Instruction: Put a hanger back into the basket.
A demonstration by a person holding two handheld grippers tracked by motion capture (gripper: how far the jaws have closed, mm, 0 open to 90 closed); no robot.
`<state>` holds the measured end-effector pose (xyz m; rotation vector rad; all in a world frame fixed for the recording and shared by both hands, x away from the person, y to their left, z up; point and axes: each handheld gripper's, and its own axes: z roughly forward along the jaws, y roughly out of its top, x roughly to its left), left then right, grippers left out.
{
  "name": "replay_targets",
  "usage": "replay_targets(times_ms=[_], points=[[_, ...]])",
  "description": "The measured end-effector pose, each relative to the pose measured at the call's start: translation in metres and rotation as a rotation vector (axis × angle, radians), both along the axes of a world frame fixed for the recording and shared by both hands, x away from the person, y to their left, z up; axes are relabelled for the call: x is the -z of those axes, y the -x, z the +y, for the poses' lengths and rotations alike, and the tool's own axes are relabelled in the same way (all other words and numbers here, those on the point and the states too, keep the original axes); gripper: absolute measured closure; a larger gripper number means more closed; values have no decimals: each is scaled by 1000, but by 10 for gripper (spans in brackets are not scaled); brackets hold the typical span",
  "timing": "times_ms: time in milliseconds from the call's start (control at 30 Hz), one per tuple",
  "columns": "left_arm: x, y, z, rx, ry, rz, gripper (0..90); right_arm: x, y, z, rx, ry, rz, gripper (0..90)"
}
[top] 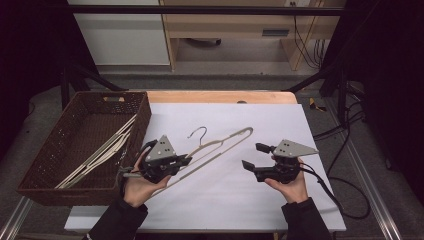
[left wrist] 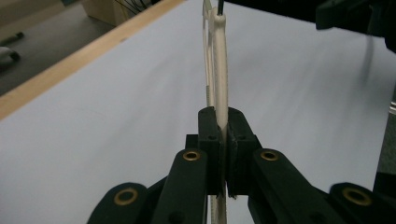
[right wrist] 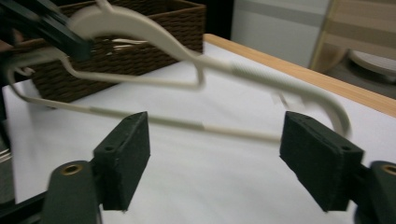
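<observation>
White sheeting covers the wooden table (top: 220,96) in a dim workroom with cabinets behind, where a person works two hand-held grippers over a cream plastic hanger (top: 220,145). The left gripper (top: 186,159) is clamped tight on one arm of the hanger, its pads pinching the thin bar edge-on, as the left gripper view shows (left wrist: 223,116). The hanger is raised off the sheet near the table's middle, its metal hook (top: 198,133) pointing toward the far edge and its free end reaching toward the right side. The right gripper (top: 253,156) stands apart from it toward the right edge, jaws wide and holding nothing; in the right gripper view the hanger (right wrist: 154,37) crosses beyond the open pads (right wrist: 123,158), untouched. A brown wicker basket (top: 145,115) sits at the table's left edge, with more pale hangers (top: 100,150) lying inside.

With one narrow pinch carrying the whole hanger, the likely trouble is a swing or twist about that single grip: the long free end could droop, drag on the sheet or slip out. On the way to the basket, the hook or far tip could catch the woven rim or snag the hangers already stacked there.
</observation>
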<state>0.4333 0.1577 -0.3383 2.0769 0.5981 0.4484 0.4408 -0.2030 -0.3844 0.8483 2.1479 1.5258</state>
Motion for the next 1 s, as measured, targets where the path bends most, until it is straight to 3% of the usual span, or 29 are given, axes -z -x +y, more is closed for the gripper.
replay_targets(times_ms=[300, 433, 600, 800, 1000], points=[[-52, 2, 34, -60, 12, -86, 867, 9, 4, -30, 154, -46, 33, 95], [-68, 0, 55, -87, 26, -117, 867, 11, 6, -38, 187, -60, 44, 77], [-85, -6, 84, -150, -12, -160, 867, 14, 7, -44, 216, -54, 53, 66], [-93, -12, 126, -221, -10, -178, 867, 17, 7, -48, 231, -46, 63, 57], [-85, -21, 167, -276, -29, -186, 867, 18, 6, -48, 233, -42, 66, 57]])
